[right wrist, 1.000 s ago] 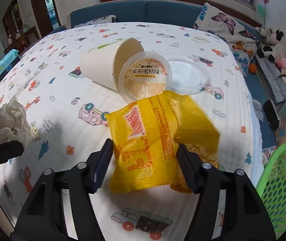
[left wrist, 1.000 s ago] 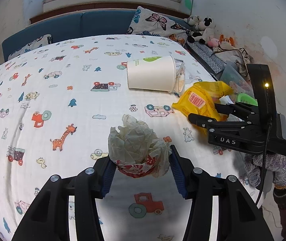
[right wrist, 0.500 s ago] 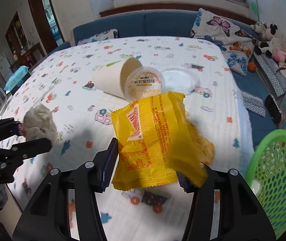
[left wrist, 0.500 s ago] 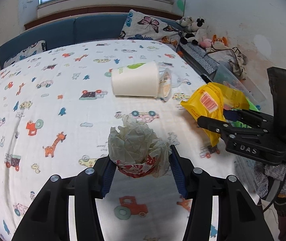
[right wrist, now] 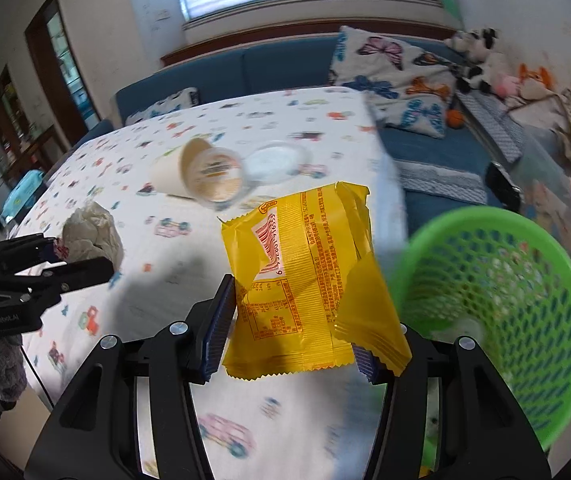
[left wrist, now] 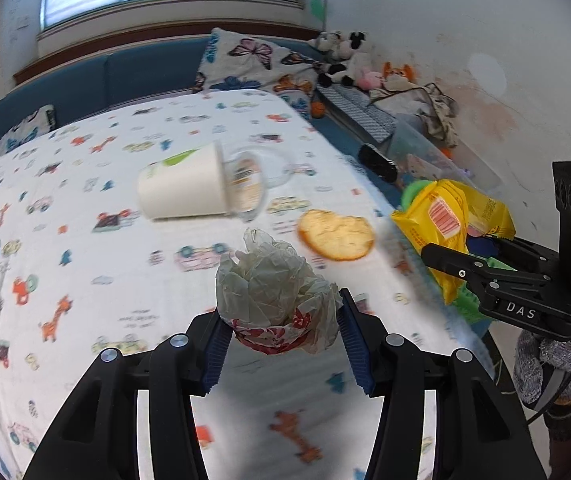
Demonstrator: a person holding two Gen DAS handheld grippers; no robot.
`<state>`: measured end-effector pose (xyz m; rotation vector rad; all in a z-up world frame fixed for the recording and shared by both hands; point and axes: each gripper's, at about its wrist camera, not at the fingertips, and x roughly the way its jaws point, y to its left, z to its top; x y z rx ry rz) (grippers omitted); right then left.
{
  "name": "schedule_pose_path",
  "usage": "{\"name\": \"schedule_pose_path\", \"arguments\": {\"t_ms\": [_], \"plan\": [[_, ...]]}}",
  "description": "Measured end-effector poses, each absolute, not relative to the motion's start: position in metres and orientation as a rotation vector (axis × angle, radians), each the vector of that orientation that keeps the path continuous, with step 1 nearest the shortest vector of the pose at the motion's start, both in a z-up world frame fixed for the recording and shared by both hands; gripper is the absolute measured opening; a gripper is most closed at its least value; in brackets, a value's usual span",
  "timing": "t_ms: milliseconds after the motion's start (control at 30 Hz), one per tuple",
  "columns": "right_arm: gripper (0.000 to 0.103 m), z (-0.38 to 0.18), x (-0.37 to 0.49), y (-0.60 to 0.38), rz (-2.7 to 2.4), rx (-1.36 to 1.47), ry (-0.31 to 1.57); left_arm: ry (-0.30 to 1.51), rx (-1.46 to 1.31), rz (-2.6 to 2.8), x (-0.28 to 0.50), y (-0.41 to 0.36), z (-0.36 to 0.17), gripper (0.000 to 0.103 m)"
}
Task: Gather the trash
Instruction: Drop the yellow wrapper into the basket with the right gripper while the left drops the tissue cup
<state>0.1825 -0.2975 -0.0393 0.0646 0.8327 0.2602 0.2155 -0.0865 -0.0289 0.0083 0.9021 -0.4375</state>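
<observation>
My left gripper (left wrist: 281,336) is shut on a crumpled paper wrapper (left wrist: 273,296) and holds it above the table. My right gripper (right wrist: 289,328) is shut on a yellow snack packet (right wrist: 309,280), lifted near the table's right edge; both also show in the left wrist view, the gripper (left wrist: 481,256) and the packet (left wrist: 445,220). A round cracker (left wrist: 335,234) is beside the packet over the table. A green mesh basket (right wrist: 505,280) stands right of the table. A tipped white paper cup (left wrist: 183,188), a clear pudding cup (right wrist: 215,174) and a lid (right wrist: 275,158) lie on the table.
The table (left wrist: 85,260) has a white cloth with cartoon prints. A blue sofa (right wrist: 269,64) with a butterfly pillow (right wrist: 397,76) and stuffed toys (left wrist: 341,52) runs behind and to the right. A black remote (left wrist: 377,162) lies beside the table.
Both grippers rose and swung right. The yellow packet is lifted clear of the table toward the green basket. A round cracker has come out of it and shows beside it.
</observation>
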Motion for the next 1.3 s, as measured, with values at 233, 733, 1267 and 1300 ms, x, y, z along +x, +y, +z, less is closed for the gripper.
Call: {"name": "schedule_pose_path", "arguments": {"t_ms": [233, 733, 1267, 1300], "plan": [[0.053, -0.044, 0.164, -0.359, 0.129, 0.111, 0.842, 0.89, 0.052, -0.502, 0.214, -0.127, -0.021, 0.049], [0.063, -0.065, 0.14, -0.447, -0.083, 0.187, 0.886, 0.875, 0.133, -0.61, 0.221, -0.202, -0.006, 0.049], [0.073, -0.058, 0.117, -0.471, -0.131, 0.211, 0.855, 0.89, 0.189, -0.687, 0.236, -0.276, -0.01, 0.05], [0.074, -0.058, 0.115, -0.471, -0.131, 0.212, 0.853, 0.894, 0.191, -0.688, 0.237, -0.281, -0.012, 0.05]]}}
